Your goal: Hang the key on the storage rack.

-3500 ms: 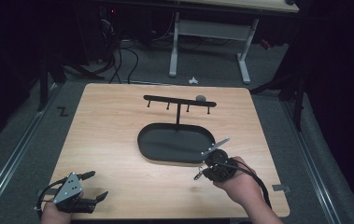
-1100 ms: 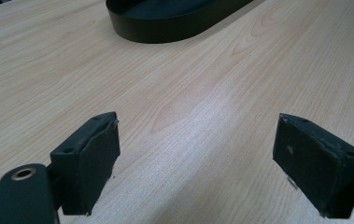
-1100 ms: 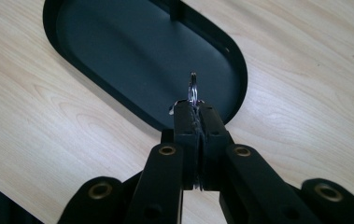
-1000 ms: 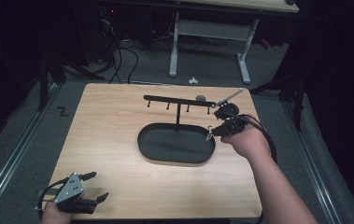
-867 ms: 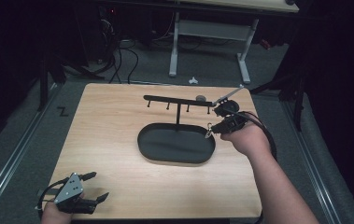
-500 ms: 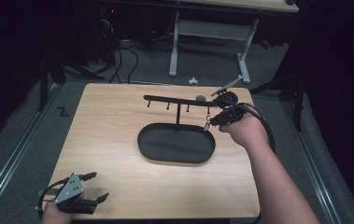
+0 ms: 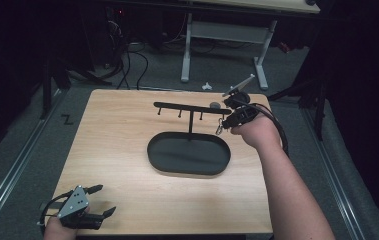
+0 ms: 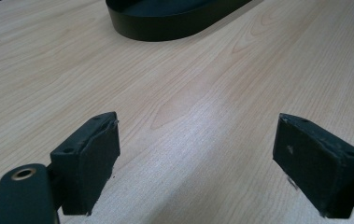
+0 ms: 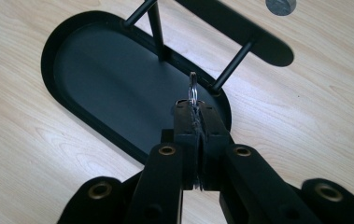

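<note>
Left gripper [image 7: 97, 200] low at near left corner of desk [image 7: 127, 150], held in hand, fingers [image 8: 88, 154] spread wide, nothing between. Right arm [image 7: 287, 190] stretched forward across right side, hand [image 7: 257, 131] raised; right gripper [image 7: 220, 127] pointing down-left, fingers pressed together on thin metal ring [image 9: 193, 91].

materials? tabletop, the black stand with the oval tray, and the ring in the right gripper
Tabletop: light wood or wood-look laminate, with printed-looking grain and a soft sheen.
Stand and its oval tray: uniform matte black with thin rods, likely painted or powder-coated metal; could be plastic.
Ring in the right gripper: thin, shiny, silvery, probably metal wire.
</note>
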{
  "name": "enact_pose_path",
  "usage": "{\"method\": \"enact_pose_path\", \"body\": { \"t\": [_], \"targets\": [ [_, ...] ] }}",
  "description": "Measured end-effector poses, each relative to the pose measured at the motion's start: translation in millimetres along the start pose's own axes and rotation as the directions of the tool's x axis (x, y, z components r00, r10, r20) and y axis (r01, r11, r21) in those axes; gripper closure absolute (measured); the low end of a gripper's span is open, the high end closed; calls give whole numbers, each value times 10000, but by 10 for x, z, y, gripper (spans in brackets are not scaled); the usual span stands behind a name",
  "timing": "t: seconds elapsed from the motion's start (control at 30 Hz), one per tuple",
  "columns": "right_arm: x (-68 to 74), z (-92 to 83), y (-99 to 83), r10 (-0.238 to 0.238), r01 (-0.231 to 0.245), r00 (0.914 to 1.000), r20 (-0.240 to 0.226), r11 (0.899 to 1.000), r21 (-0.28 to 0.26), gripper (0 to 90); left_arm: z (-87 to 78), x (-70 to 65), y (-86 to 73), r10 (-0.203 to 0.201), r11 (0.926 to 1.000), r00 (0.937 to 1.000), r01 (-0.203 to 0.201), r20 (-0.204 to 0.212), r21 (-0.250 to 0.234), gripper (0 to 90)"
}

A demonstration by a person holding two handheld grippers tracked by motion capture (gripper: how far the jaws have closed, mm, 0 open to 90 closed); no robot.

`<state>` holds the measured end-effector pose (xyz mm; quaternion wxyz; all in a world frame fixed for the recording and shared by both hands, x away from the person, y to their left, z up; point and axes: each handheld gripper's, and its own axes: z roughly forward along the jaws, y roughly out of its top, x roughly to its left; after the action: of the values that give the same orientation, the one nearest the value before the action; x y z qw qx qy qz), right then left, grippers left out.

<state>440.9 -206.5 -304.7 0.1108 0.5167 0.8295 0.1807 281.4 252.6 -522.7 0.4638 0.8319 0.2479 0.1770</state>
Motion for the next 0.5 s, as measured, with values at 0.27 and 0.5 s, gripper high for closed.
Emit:
{"method": "enact_pose_path", "body": {
  "t": [0.27, 0.5],
  "targets": [
    [-108, 63, 44, 288, -288, 9996, 42, 9994, 182, 881, 3, -4, -3, -11, 10000, 10000, 11, 18, 16, 153],
    [-206, 119, 90, 597, -596, 9981, -121, 9982, 53, 879, -4, -3, -8, -26, 10000, 10000, 26, 1, 20, 153]
  ]
}}
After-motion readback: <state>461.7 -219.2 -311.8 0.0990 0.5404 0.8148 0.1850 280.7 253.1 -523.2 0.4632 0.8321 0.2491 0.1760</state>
